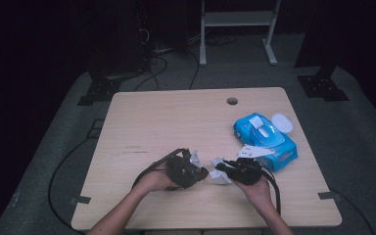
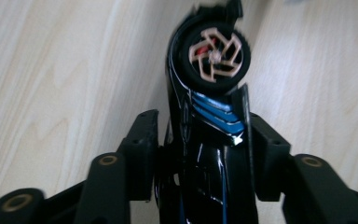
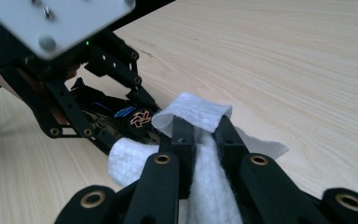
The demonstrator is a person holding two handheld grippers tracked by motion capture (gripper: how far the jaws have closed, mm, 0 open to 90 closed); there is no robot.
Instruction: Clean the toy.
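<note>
Left hand-held gripper [image 2: 200,140]: I have its jaws clamped on both sides of a black toy car [image 2: 209,116] with blue stripes and a copper-spoked wheel.
Right hand-held gripper [image 3: 203,135]: jaws pinching a folded white wipe [image 3: 198,112], its edge just beside the car's wheel.
Car's place: held just above the worktop [image 1: 176,122], near the middle of its front edge.
Progress: my guess is I'm wiping the car; the wipe is out and at the car, so cleaning looks underway, not finished.
Outward: blue wipes pack [image 1: 267,137], lid open, near the right edge.
</note>
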